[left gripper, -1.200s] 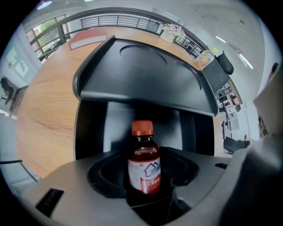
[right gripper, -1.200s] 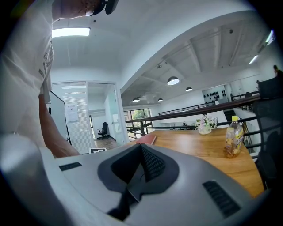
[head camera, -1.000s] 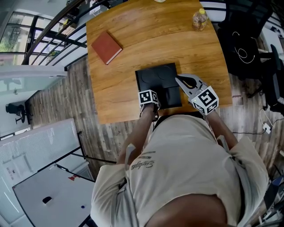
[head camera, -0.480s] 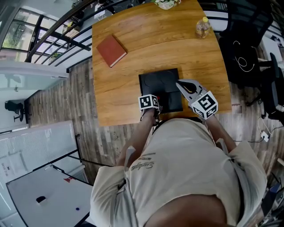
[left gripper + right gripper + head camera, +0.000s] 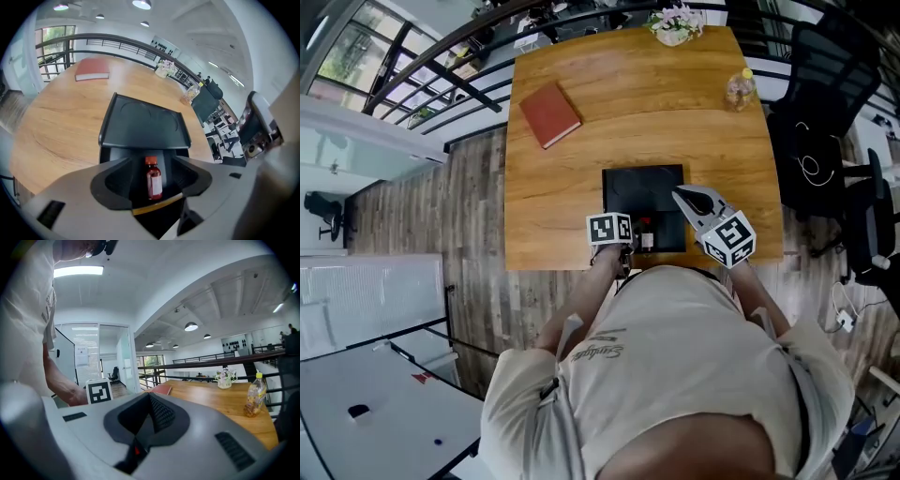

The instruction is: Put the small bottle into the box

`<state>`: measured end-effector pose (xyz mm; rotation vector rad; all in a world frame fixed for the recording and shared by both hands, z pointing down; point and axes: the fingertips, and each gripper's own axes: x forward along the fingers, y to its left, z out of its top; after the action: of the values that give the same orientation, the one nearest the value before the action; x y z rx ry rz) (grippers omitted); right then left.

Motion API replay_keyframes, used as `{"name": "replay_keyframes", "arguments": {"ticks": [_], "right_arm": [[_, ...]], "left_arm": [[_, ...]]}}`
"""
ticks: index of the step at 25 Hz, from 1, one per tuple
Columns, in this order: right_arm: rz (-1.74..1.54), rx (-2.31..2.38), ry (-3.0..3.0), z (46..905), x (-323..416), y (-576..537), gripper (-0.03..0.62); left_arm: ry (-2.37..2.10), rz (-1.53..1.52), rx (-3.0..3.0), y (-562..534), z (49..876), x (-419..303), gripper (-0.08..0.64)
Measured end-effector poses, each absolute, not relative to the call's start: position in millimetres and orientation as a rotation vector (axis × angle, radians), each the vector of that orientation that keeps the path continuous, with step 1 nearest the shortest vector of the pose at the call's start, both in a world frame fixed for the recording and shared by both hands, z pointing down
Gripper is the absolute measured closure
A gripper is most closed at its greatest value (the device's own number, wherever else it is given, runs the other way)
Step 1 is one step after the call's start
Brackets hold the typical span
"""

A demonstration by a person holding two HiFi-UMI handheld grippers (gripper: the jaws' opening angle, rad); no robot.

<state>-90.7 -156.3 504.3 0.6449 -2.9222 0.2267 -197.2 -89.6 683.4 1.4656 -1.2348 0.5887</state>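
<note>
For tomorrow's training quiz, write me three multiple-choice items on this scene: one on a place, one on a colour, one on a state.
1. Where is the small bottle?
A) beside the red book
B) inside the black box
C) on the chair

2. What colour is the bottle's cap?
A) orange
B) blue
C) white

3. How do the right tongs stand?
A) shut on the bottle
B) wide open
C) shut and empty

Answers:
1 B: the small bottle sits in the black box, between the open left tongs with a gap on each side.
2 A: its cap shows orange.
3 C: the right tongs have their jaws together with nothing between them.
</note>
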Motion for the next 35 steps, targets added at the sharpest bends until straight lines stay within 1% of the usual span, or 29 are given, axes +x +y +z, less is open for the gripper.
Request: {"name": "replay_keyframes", "arguments": {"ticks": [7, 11, 13, 16, 21, 24, 27, 35], "right_arm": [[0.270, 0.634, -2.928, 491.0, -98.6, -158.8, 0.597], [0.221, 0.616, -2.937, 478.8, -106.4, -158.6, 0.597], [0.193, 0.613, -2.935, 474.3, -109.2, -158.0, 0.597], [0.169, 0.615, -2.938, 467.7, -111.8, -158.6, 0.597], [0.124, 0.605, -2.953, 452.3, -113.9, -161.8, 0.597], [0.094, 0.603, -2.979, 435.3, -113.5, -161.9, 0.597], [0.046, 0.598, -3.004, 416.2, -112.5, -161.4, 0.597], [-0.086, 0.628, -3.061, 369.9, -109.5, -174.7, 0.597]], "left_arm": [[-1.317, 0.512, 1.643, -115.7, 621.4, -195.5, 0.302], [-1.427, 0.409, 1.756, -133.9, 580.8, -200.5, 0.304], [-1.491, 0.400, 1.827, -142.1, 558.6, -203.6, 0.333], [-1.562, 0.396, 1.911, -152.1, 529.2, -207.9, 0.355], [-1.661, 0.330, 2.005, -163.2, 484.5, -215.1, 0.444], [-1.696, 0.315, 2.084, -166.3, 459.1, -215.2, 0.482], [-1.704, 0.285, 2.135, -168.4, 441.8, -212.0, 0.505], [-1.696, 0.235, 2.200, -179.6, 424.2, -205.2, 0.517]]}}
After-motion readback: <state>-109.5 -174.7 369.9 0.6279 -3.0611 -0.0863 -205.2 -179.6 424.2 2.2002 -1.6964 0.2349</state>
